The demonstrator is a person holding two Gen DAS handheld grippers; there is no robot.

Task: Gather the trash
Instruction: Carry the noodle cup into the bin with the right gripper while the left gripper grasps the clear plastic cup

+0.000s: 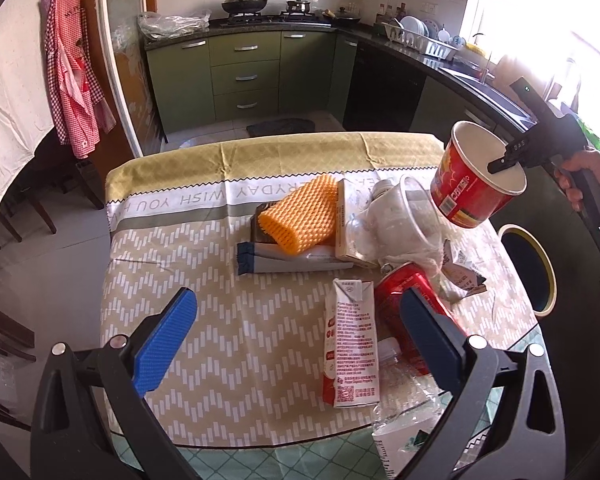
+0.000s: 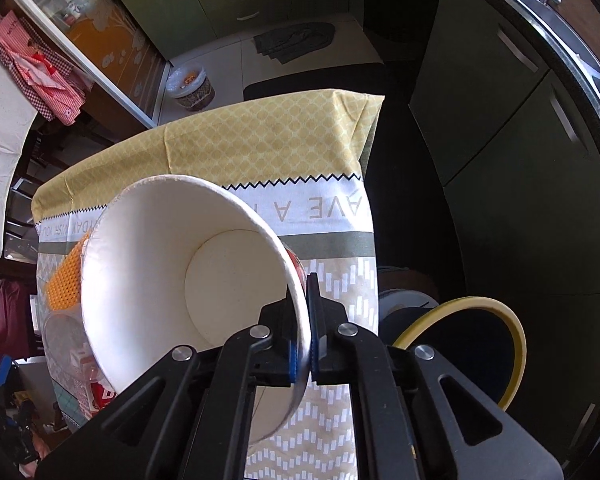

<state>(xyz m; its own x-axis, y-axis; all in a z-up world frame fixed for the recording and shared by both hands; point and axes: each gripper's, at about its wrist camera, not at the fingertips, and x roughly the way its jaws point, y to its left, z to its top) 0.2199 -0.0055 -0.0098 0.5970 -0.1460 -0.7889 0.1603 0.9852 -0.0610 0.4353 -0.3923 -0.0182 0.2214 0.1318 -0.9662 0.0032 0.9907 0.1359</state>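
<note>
My right gripper [image 2: 302, 312] is shut on the rim of a red paper noodle cup [image 2: 188, 280] and holds it tilted in the air above the table's right side; the cup [image 1: 476, 176] and right gripper [image 1: 504, 164] also show in the left wrist view. My left gripper [image 1: 296, 328] is open and empty above the near table, over a milk carton [image 1: 352, 344] and a red soda can [image 1: 412, 308]. An orange foam net [image 1: 300, 216], a clear plastic cup [image 1: 416, 208], a flat box [image 1: 348, 224] and crumpled wrappers [image 1: 464, 272] lie on the tablecloth [image 1: 220, 320].
A black bin with a yellow rim [image 2: 480, 344] stands right of the table; it also shows in the left wrist view [image 1: 528, 272]. Green kitchen cabinets [image 1: 244, 76] are behind. A small lined basket [image 2: 190, 86] sits on the floor. A crushed clear bottle [image 1: 408, 396] lies at the table's near edge.
</note>
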